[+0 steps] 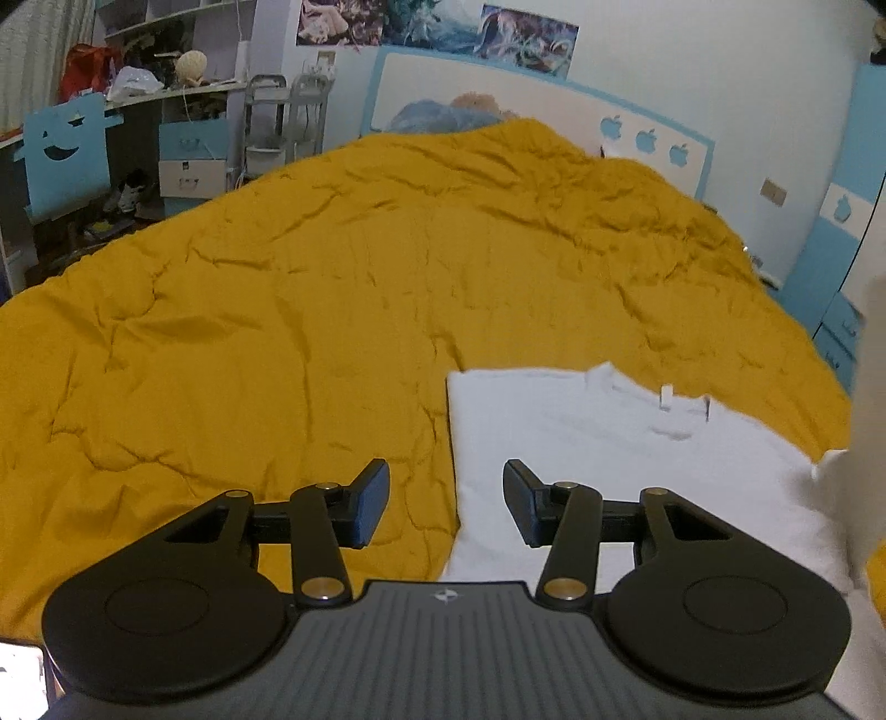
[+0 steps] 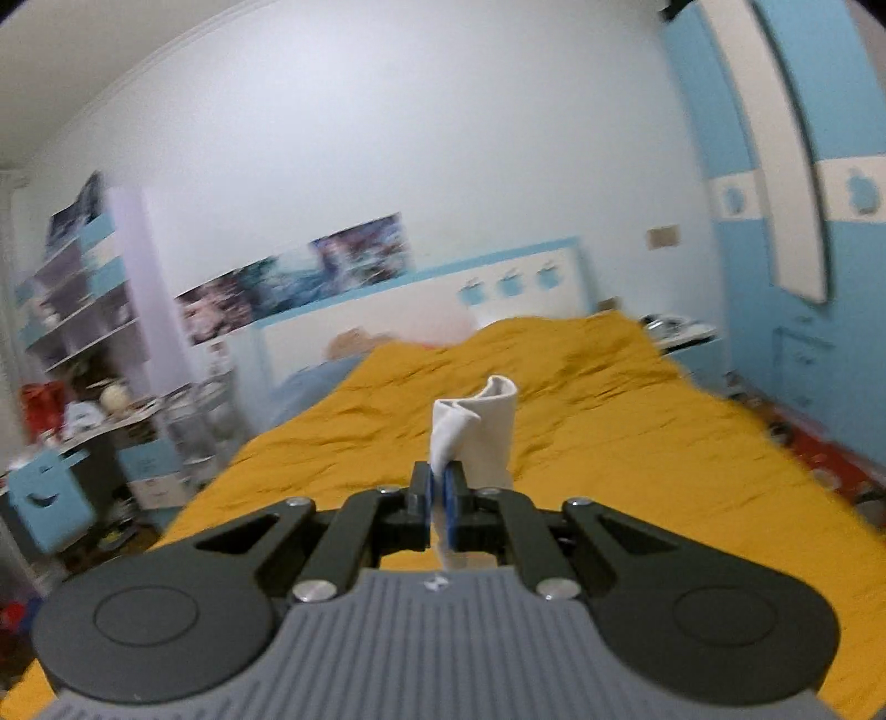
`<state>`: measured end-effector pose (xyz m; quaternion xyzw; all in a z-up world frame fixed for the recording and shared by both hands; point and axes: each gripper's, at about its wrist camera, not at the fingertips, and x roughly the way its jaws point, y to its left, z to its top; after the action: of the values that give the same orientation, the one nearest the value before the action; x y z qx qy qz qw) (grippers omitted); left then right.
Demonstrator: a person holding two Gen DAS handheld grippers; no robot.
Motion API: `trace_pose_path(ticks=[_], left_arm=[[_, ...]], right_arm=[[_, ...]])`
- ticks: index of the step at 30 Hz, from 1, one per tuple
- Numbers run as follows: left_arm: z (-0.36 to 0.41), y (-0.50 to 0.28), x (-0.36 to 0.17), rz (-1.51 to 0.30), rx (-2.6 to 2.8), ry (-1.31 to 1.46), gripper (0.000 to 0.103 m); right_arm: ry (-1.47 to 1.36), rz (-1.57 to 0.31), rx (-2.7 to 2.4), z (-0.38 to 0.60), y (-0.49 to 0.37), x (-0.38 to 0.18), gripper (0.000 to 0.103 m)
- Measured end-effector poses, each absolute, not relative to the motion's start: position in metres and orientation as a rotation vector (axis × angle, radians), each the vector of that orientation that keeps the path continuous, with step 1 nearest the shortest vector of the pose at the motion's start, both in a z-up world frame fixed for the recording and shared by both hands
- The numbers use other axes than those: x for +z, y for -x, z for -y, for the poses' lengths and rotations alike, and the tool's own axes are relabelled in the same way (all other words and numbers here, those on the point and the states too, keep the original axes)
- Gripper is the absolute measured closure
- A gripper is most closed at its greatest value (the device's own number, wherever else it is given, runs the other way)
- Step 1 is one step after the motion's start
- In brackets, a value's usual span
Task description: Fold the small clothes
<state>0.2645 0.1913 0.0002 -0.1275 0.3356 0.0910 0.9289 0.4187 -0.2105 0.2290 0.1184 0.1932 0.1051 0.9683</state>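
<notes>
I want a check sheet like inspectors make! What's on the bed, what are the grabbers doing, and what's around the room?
Surface: bed under a wrinkled yellow quilt.
Job's things: white T-shirt lying on the quilt, collar toward the headboard; its right side is lifted.
Clutter: nothing seen on the quilt apart from the shirt.
Grippers: left gripper open, above the shirt's left edge, holding nothing; right gripper shut on a bunch of white cloth, raised above the bed.
Cables: nothing seen.
Surroundings: messy shelves and a blue smiley chair on the left, posters on the wall, blue wardrobe on the right.
</notes>
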Motion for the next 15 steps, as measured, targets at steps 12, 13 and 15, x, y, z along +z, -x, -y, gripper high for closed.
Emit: trace_pose_path(ticks=[12,13,15], left_arm=[[-0.225,-0.271,-0.017,-0.715,0.186,0.321,0.047],[-0.227,-0.273,-0.019,-0.718,0.186,0.327,0.047],[-0.229,-0.275,-0.024,-0.724,0.176,0.335,0.047]], right_arm=[[-0.158,-0.735,0.343,-0.03,-0.411,0.045,0.103],[-0.173,-0.785,0.367,-0.04,-0.412,0.025,0.103],[-0.194,-0.867,0.408,-0.052,-0.413,-0.009,0.103]])
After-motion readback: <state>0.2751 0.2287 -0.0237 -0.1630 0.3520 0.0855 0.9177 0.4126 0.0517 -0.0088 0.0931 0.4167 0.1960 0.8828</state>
